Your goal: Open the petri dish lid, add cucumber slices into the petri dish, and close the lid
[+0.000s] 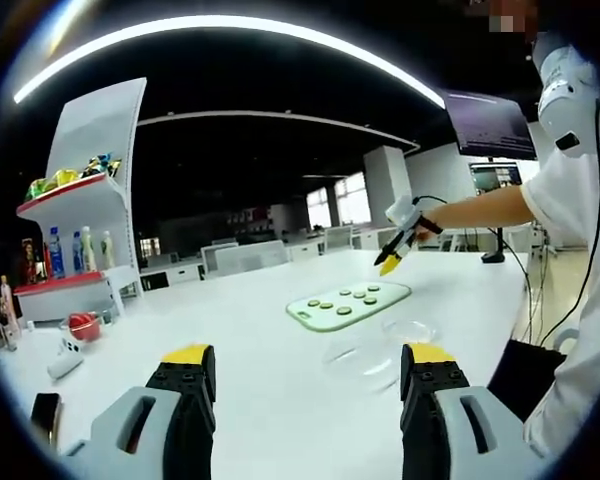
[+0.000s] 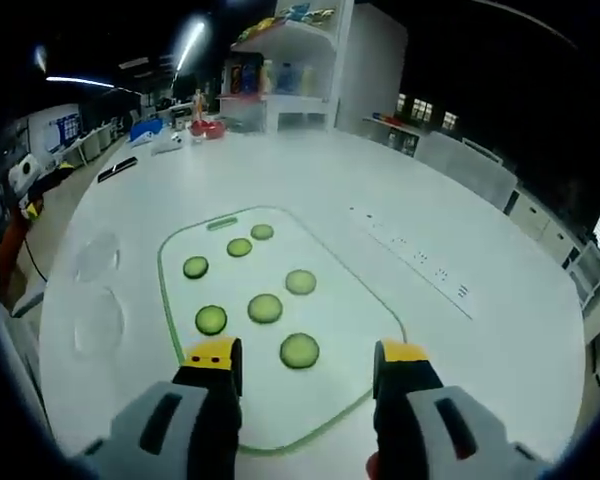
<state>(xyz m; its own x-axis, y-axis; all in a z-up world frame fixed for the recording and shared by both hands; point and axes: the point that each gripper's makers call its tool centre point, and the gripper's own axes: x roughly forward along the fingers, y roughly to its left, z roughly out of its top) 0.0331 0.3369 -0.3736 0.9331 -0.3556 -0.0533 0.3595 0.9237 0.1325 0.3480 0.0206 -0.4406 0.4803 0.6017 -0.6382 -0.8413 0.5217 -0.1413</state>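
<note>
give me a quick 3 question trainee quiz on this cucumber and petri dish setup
1. True or false: the right gripper holds a cucumber slice.
2. How many cucumber slices lie on the cutting board? A) four B) seven C) ten
3. Fill in: the two clear petri dish pieces lie on the table ____ the board.

Key
1. False; its jaws stand open and empty above the board.
2. B
3. beside
</note>
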